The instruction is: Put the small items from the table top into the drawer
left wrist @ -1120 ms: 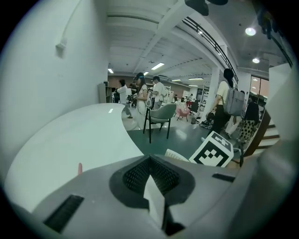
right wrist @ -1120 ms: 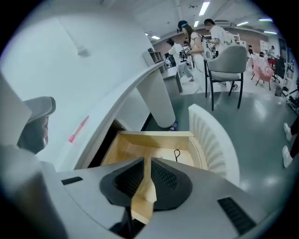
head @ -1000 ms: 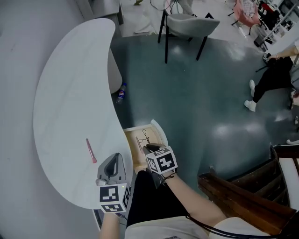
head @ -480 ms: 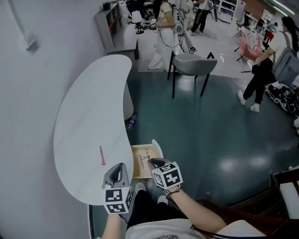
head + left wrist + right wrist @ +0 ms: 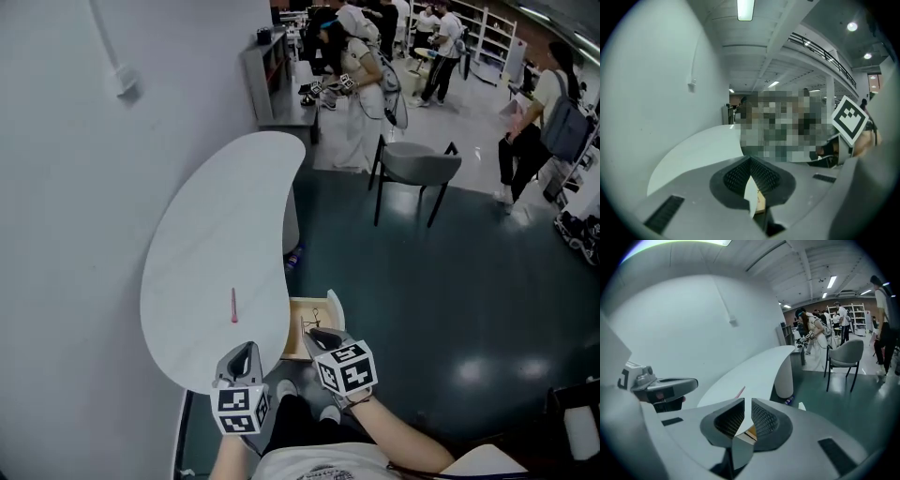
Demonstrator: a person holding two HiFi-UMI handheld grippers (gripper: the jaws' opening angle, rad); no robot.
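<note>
A thin pink pen [image 5: 233, 306] lies alone on the white curved table [image 5: 216, 244]; the right gripper view also shows this pen [image 5: 739, 392]. Just right of the table's near end an open wooden drawer [image 5: 294, 341] sticks out. My right gripper [image 5: 316, 336] hovers over the drawer's near part and hides most of its inside. Its jaws stand a narrow slit apart with nothing between them. My left gripper [image 5: 241, 357] hangs at the table's near edge, shut and empty, well short of the pen.
A grey wall runs along the table's left side. On the dark green floor a bottle [image 5: 293, 258] lies by the table leg, and a grey chair [image 5: 417, 164] stands beyond. Several people and a low cabinet [image 5: 277, 80] are at the back.
The head view has lifted and pulled back, so table, drawer and pen look smaller and more of the room shows. Both grippers keep their places by the drawer and table edge.
</note>
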